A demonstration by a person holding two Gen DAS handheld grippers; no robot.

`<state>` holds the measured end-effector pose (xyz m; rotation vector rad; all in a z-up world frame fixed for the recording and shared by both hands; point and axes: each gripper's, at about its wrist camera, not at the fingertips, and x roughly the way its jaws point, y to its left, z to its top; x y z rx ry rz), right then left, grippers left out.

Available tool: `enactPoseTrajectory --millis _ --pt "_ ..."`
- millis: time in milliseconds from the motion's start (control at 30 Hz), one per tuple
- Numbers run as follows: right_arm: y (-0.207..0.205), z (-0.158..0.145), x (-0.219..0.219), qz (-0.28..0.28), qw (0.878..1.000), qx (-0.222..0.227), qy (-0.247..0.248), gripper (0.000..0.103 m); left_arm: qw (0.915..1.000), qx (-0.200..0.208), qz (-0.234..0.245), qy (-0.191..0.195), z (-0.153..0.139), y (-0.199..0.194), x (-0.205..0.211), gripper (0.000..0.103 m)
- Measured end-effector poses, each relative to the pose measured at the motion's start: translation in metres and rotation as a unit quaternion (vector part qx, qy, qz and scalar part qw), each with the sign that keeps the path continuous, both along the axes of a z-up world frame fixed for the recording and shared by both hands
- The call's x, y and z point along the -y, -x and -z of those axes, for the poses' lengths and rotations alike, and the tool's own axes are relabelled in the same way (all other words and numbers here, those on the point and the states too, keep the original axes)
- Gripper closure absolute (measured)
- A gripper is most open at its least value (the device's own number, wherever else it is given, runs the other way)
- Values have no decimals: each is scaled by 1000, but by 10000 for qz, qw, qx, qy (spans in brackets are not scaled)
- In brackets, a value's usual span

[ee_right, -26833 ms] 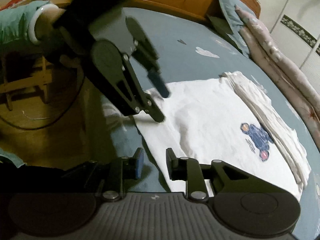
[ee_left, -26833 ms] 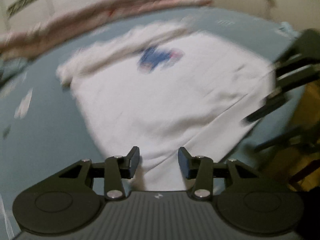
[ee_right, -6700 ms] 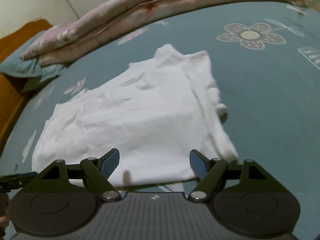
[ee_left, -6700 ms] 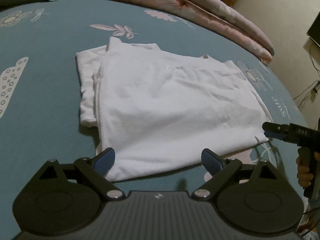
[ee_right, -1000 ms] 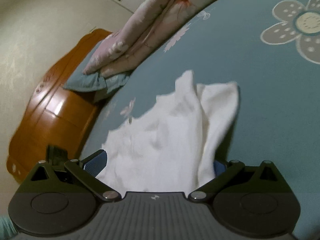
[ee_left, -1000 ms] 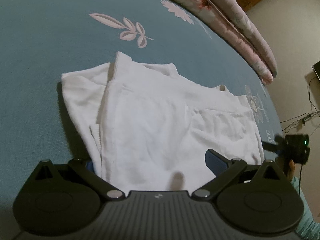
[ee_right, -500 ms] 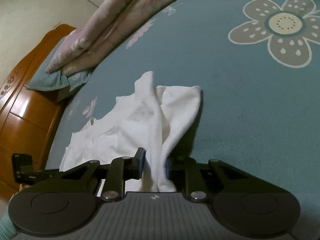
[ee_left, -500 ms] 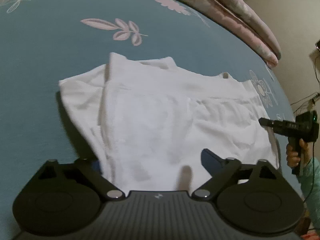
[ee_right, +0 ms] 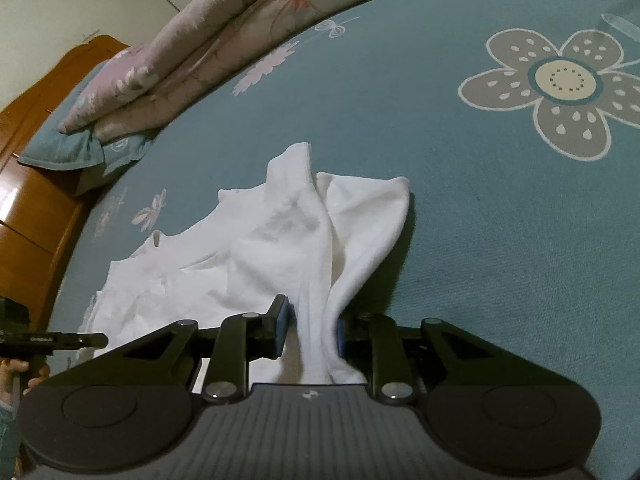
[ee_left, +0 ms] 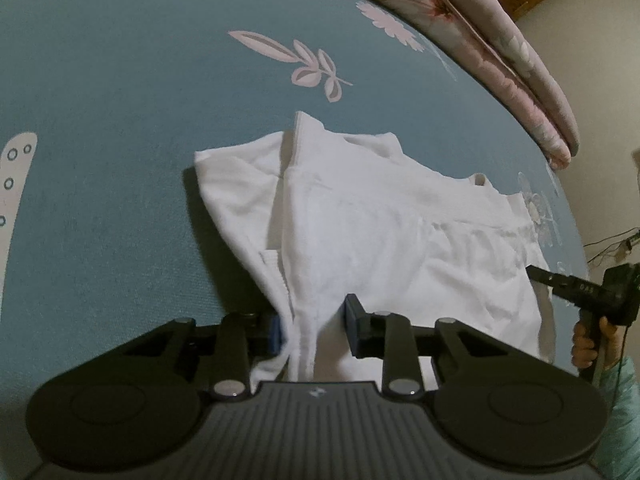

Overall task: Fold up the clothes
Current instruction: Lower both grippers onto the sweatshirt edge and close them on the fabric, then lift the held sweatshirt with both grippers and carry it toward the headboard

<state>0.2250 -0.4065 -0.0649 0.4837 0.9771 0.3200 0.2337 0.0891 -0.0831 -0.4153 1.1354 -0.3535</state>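
Observation:
A white shirt (ee_left: 380, 232) lies folded into a rough rectangle on the teal bedsheet (ee_left: 120, 80). My left gripper (ee_left: 312, 330) is shut on the shirt's near left corner, and the cloth rises in a peak to the pads, casting a shadow on the sheet. In the right wrist view the same shirt (ee_right: 256, 248) stretches away to the left. My right gripper (ee_right: 312, 330) is shut on its near right corner, with a thick bunch of layers between the blue pads. Both held corners sit just above the sheet.
A rolled pink floral quilt (ee_left: 500, 52) (ee_right: 224, 36) runs along the far side of the bed. A blue pillow (ee_right: 68, 148) and a wooden headboard (ee_right: 24, 216) are at the left. A hand (ee_left: 588, 340) holds the other tool at the bed's right edge.
My left gripper went from wide open to shut on the shirt's corner. The right one, shut half a second ago, still holds its corner. Both corners are raised slightly.

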Motion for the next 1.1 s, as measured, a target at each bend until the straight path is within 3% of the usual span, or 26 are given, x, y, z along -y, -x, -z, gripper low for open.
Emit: enactPoseTrajectory --millis 67,200,467,800,1100 --pt "0 -3 -5 15 9999 9 154 80 10000 22 -48 -42 0 1 1 77" --pt "6 -12 -28 -45 9955 212 923 85 9997 63 -154 -170 -2 3 5 79" --pt "17 -31 -74 -329 9663 680 2459 91 9978 297 -335 -496 -10 13 17 85" --pt "35 -64 -83 -368 9631 1196 2383 92 9950 518 -613 -598 -20 23 24 90" --pt "46 -96 -105 -872 9483 1666 2559 92 9924 782 -838 -456 -43 40 28 91"
